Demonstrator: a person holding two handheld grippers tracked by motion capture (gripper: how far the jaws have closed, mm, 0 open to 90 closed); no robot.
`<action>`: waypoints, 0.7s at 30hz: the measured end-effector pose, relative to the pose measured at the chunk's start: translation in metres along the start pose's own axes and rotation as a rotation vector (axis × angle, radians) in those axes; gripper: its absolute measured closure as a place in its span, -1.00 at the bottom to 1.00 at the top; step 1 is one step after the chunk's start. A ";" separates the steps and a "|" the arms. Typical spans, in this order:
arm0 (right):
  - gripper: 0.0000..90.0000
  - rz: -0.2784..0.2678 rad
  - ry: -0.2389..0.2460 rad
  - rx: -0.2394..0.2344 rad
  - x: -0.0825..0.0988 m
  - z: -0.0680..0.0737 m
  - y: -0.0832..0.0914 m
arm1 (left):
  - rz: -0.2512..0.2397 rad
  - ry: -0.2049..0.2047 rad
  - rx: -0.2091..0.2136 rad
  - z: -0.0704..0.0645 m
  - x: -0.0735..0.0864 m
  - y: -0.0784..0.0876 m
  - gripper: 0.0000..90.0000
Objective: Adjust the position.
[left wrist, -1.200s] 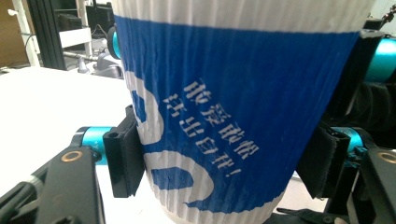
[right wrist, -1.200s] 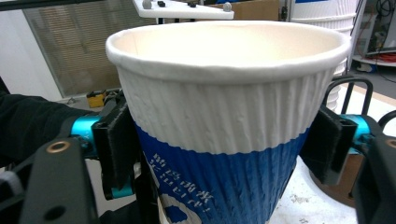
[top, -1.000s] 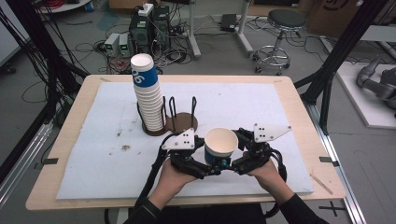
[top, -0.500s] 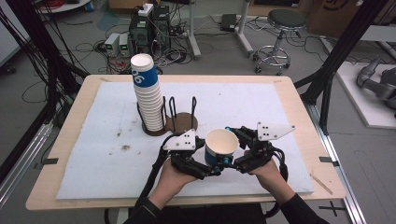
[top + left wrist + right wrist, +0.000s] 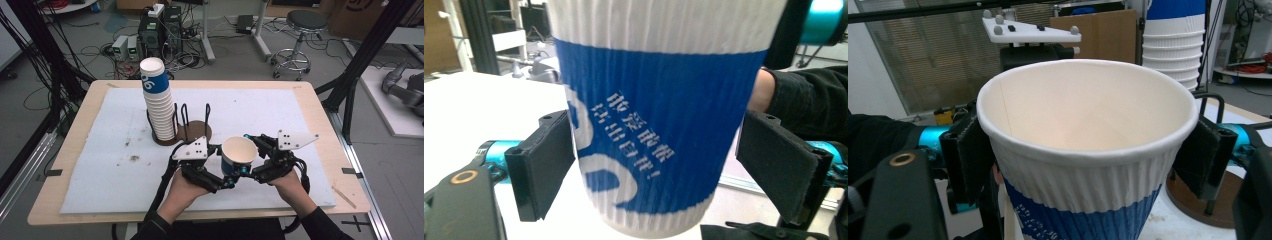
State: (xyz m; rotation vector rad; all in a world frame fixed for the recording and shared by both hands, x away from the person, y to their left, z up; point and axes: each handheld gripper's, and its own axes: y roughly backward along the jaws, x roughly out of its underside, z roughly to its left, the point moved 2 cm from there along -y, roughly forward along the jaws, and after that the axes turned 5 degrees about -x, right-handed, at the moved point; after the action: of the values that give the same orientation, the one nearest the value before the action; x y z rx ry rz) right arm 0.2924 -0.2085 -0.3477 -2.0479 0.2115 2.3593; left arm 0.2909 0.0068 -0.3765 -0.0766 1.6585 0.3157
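- Paper cup (image 5: 239,152): held upright above the near middle of the counter (image 5: 310,115), mouth up, long axis vertical, between the two grippers.
- Right gripper (image 5: 1088,150): its pads are pressed on the ribbed white band just under the rim, one on each side; the jaws have just been closing, and the cup is pinched.
- Left gripper (image 5: 674,170): placed at the blue lower wall; its jaws have just been opening and are spread, with a gap visible at the right pad, so the cup is judged to be carried by the right gripper.
- Writing: white Chinese characters on the blue band (image 5: 634,127), too blurred to be read; a large white numeral is partly seen.
- Stack of like cups (image 5: 157,102): seated in the wire holder (image 5: 192,125), beyond and to the left.
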 end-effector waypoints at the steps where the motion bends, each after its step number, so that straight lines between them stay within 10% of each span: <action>1: -0.53 -0.001 0.007 0.006 0.000 -0.001 0.001 | 0.002 0.003 -0.002 0.001 0.000 0.001 -0.67; 21: -0.53 0.039 0.004 0.171 0.009 -0.024 0.031 | 0.015 -0.061 -0.298 0.022 0.007 0.078 -0.68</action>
State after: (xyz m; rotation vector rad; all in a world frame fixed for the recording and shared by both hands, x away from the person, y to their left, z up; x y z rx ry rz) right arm 0.3119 -0.2428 -0.3572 -1.9874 0.4405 2.2700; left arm 0.2932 0.0878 -0.3732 -0.2755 1.5423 0.5703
